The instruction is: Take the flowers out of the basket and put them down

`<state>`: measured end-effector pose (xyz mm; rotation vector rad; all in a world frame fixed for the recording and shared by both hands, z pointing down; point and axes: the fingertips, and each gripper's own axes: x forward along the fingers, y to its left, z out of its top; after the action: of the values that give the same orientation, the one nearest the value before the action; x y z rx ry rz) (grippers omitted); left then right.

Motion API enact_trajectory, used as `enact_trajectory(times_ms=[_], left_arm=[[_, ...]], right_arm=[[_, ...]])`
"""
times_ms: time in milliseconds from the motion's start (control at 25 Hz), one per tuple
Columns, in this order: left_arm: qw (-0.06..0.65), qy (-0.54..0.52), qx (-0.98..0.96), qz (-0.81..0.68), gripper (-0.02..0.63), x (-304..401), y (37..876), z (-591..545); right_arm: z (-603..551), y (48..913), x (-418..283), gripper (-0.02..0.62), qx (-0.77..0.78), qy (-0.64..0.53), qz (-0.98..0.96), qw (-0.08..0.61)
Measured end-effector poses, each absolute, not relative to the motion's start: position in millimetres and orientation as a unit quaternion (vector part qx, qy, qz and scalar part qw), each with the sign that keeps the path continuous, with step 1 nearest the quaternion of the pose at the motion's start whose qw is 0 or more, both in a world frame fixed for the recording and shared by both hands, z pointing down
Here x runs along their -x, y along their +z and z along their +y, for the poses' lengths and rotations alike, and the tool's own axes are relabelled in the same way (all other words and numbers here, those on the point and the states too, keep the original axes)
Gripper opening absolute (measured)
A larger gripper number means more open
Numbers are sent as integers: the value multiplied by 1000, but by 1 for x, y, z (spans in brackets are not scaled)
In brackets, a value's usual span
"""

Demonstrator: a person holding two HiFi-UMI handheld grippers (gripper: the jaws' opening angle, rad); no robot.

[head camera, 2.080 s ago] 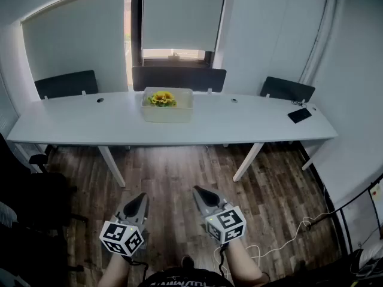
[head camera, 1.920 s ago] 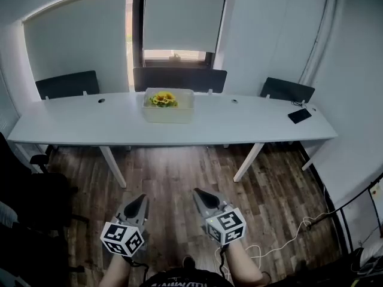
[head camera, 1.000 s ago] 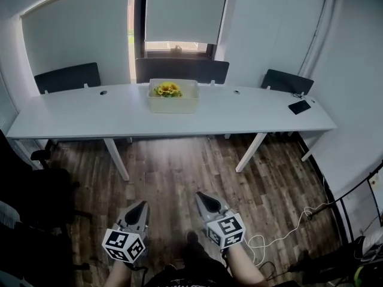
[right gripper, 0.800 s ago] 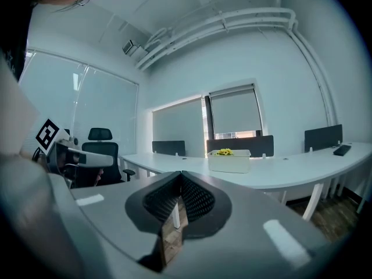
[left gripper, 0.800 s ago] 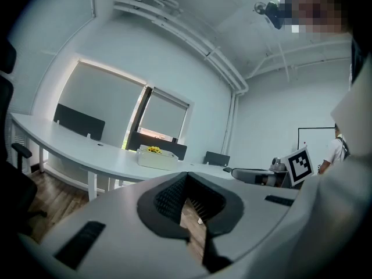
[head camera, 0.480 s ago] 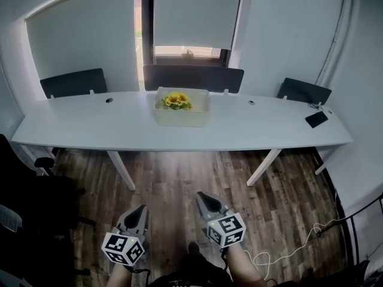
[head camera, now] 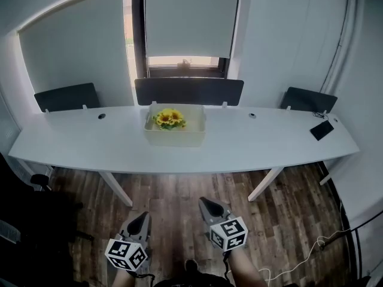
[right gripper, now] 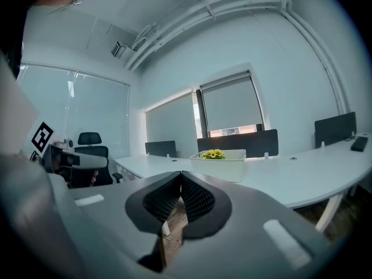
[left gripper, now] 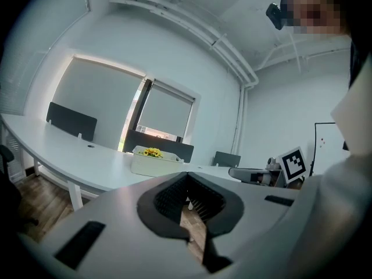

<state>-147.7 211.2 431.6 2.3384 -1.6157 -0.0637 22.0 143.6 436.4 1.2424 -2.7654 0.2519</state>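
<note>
Head view, left gripper: the left gripper (head camera: 142, 216) is at the lower left of the frame, above the wooden floor (head camera: 179, 190). Its jaws are pressed together and hold nothing.
Head view, right gripper: the right gripper (head camera: 204, 201) is just right of it at the lower centre, with its jaws also pressed together and empty.
Head view, flowers: the yellow flowers (head camera: 169, 118) lie in the white basket (head camera: 175, 137) at the centre of the frame. They are well apart from both grippers.
Head view, table: the basket stands on a long white table (head camera: 84, 149). A dark phone (head camera: 322, 130) lies near the table's right end.
Head view, background: dark screens (head camera: 188, 91) stand behind the table, and a grey blind (head camera: 191, 20) hangs at the top centre.
Left gripper view, jaws: the tips meet at the lower centre (left gripper: 187, 175), with only floor showing under them.
Left gripper view, flowers: they sit in the basket (left gripper: 152, 165) on the table, left of centre, beyond the jaws.
Left gripper view, right edge: the right gripper's marker cube (left gripper: 294, 163) shows at the middle right.
Right gripper view, jaws: they are closed tip to tip at the lower centre (right gripper: 181, 175) and grip nothing.
Right gripper view, flowers: they show above the basket rim (right gripper: 224, 154), just right of centre, with the table (right gripper: 302, 173) stretching to the right.
Right gripper view, left side: an office chair (right gripper: 89, 139) stands at the middle left.
</note>
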Motion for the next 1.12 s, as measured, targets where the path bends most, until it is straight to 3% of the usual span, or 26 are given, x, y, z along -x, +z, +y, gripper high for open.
enact_trajectory(times_ms=[360, 640, 960, 1120], left_arm=[[150, -16, -806, -573, 9, 120, 436, 157], [158, -21, -791, -591, 9, 134, 441, 143], [157, -27, -807, -569, 9, 143, 443, 87], [159, -28, -821, -547, 9, 147, 442, 48]], right_arm=[[88, 450, -47, 6, -386, 109, -914, 56], [71, 464, -37, 126, -366, 128, -920, 62], [39, 467, -14, 200, -362, 130, -920, 74], [8, 465, -6, 207, -376, 128, -915, 79]])
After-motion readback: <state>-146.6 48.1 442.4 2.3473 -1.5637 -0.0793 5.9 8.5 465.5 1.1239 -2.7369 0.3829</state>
